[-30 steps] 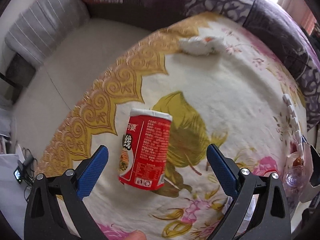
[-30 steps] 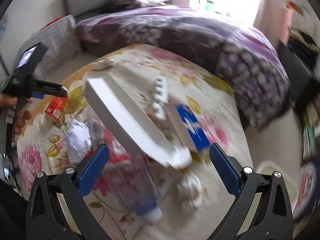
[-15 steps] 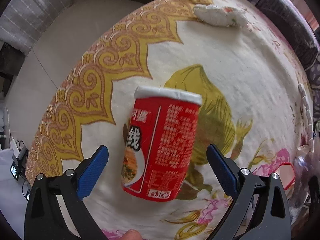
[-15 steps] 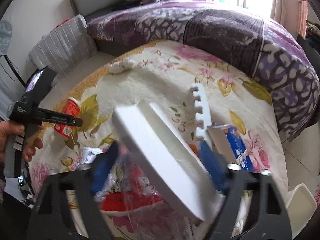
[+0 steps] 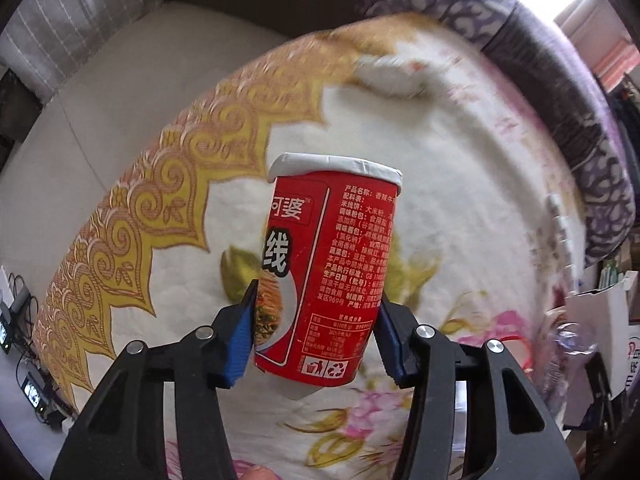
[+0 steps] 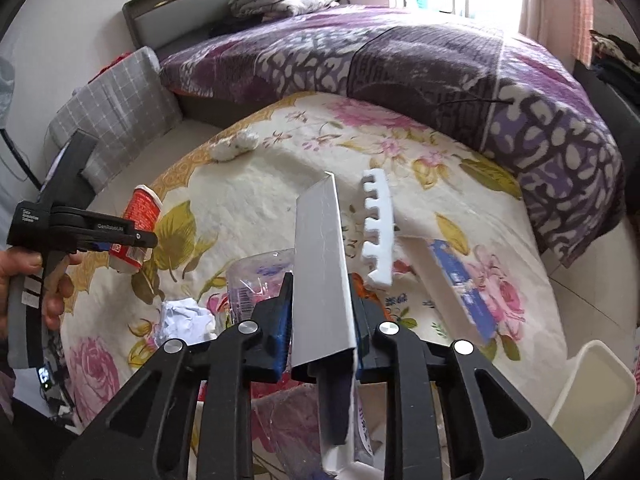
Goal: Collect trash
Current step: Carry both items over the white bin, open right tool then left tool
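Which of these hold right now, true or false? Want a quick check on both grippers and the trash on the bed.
1. The left gripper is shut on the red noodle cup. True.
2. The right gripper is open with nothing in it. False: it is shut on a white box.
3. The noodle cup lies flat on the floral blanket. False: it is held roughly upright.
4. A white foam comb-shaped piece lies on the blanket. True.
5. A crumpled paper ball lies on the blanket. True.
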Demonstrator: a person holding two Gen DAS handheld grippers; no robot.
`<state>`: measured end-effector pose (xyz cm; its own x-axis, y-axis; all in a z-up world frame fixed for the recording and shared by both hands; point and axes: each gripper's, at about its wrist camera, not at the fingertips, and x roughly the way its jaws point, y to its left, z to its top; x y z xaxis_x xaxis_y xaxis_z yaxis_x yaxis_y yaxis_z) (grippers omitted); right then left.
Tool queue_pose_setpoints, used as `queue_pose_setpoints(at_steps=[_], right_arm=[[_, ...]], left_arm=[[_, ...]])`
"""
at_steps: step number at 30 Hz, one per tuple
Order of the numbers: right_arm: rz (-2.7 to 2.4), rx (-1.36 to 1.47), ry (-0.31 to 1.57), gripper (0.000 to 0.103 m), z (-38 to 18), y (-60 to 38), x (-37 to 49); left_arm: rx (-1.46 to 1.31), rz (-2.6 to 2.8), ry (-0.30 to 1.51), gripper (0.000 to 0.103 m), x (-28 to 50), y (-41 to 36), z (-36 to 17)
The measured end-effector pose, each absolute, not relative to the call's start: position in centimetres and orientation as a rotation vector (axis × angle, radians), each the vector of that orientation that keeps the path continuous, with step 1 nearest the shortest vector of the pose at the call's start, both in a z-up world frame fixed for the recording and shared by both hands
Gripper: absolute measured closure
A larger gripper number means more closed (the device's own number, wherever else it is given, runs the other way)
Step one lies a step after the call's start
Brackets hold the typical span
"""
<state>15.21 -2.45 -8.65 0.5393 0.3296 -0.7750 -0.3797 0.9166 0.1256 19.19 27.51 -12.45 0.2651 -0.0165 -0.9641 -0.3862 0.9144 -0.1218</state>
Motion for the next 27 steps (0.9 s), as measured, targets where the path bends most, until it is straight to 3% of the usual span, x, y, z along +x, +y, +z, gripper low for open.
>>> queue_pose_setpoints(at_steps=[16, 27], right_arm=[[0.332, 0.096, 0.782, 0.081, -4.8, -7.7, 12.6], [0.215, 0.158, 0.801, 0.081, -4.6, -12.8, 11.3]], left_arm=[[-0.273, 0.171, 0.887, 0.051, 14.1, 16.9, -2.2], [-0.2, 0.065, 0.837, 0.051, 12.5, 9.2, -2.4]])
